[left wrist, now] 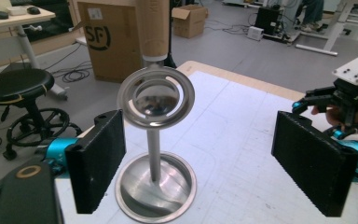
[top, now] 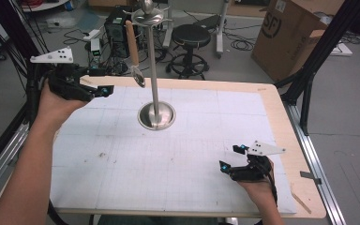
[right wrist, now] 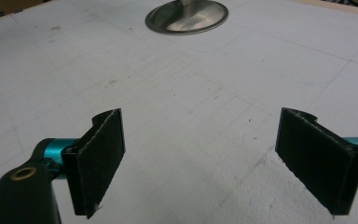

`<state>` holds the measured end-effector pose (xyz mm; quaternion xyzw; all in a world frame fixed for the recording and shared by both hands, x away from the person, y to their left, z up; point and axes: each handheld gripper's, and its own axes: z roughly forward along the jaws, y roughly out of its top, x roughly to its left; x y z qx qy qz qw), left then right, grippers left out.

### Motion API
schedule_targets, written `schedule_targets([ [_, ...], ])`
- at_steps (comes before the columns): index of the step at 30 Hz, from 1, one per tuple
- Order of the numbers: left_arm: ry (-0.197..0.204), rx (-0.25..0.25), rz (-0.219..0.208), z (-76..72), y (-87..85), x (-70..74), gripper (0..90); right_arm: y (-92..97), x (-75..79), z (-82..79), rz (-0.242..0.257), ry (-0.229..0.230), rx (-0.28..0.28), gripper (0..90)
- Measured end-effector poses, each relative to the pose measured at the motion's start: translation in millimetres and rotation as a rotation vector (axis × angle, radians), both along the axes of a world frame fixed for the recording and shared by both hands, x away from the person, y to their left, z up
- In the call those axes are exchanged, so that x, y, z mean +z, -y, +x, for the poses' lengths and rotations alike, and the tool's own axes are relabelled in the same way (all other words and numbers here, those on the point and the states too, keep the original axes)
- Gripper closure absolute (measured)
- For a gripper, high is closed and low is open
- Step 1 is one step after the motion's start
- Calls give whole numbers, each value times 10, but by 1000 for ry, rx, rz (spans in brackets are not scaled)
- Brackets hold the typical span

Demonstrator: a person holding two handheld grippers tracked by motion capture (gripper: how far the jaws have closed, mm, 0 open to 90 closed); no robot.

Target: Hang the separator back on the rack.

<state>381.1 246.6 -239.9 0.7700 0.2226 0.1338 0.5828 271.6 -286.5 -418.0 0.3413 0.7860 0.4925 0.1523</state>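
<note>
A steel stand (top: 156, 116) with a round base and a tall pole rises from the far middle of the white table (top: 178, 178). From its top rack hangs a metal ladle (top: 139, 77) by a wooden handle (top: 132, 42), bowl downward. My left gripper (top: 102, 82) is held above the table's far left, open, pointing at the ladle and apart from it. In the left gripper view the ladle's bowl (left wrist: 156, 95) hangs ahead between the wide-set pads (left wrist: 98, 163), above the stand base (left wrist: 156, 189). My right gripper (top: 230, 157) hovers low at the near right, open, with nothing between its pads (right wrist: 98, 158).
The stand base (right wrist: 186, 16) lies far ahead in the right gripper view. Beyond the table stand a black stool (top: 191, 40), a cardboard box (top: 290, 33), cables and equipment on the floor. A black frame post (top: 309, 79) rises by the table's right edge.
</note>
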Motion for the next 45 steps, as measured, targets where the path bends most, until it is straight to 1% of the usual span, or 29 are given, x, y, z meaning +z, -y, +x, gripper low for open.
schedule_targets([
  [1, 2, -5, -1, -10, -7, -7, 166, -5, 2, 2, 1, 2, 2, 145],
  [3, -5, -7, -12, -36, -17, -35, 160, -9, 4, 3, 2, -1, 1, 145],
  [5, -7, -5, -4, -54, -38, -72, 160, -15, 3, 7, 3, -3, 1, 145],
  [9, -13, -12, -8, -83, -61, -154, 156, -54, -6, 34, -1, -6, 7, 145],
  [11, -18, -16, -18, -106, -70, -198, 147, -76, -6, 48, -6, -6, 12, 144],
  [14, -20, -14, -8, -126, -92, -243, 131, -98, -2, 56, -10, -3, 19, 144],
  [20, -30, -16, -18, -166, -120, -309, 113, -90, 2, 47, -2, -1, 14, 145],
  [24, -31, -18, -12, -199, -138, -363, 96, -104, -8, 56, -8, -7, 17, 145],
  [31, -44, -24, -16, -247, -131, -511, 76, -106, -8, 61, -11, -8, 15, 144],
  [32, -47, -24, -18, -256, -125, -533, 73, -104, -8, 64, -12, -1, 19, 144],
  [34, -49, -30, -24, -275, -110, -573, 71, -106, -5, 57, -9, -2, 19, 144],
  [37, -48, -39, -24, -303, -97, -629, 68, -107, -10, 55, -7, -8, 18, 145],
  [40, -50, -44, -60, -332, -109, -689, 68, -112, -23, 64, -8, -12, 16, 144],
  [41, -49, -41, -65, -344, -111, -707, 68, -111, -21, 63, -9, -10, 17, 144],
  [45, -49, -35, -58, -398, -125, -766, 65, -100, -5, 59, -4, -3, 18, 145],
])
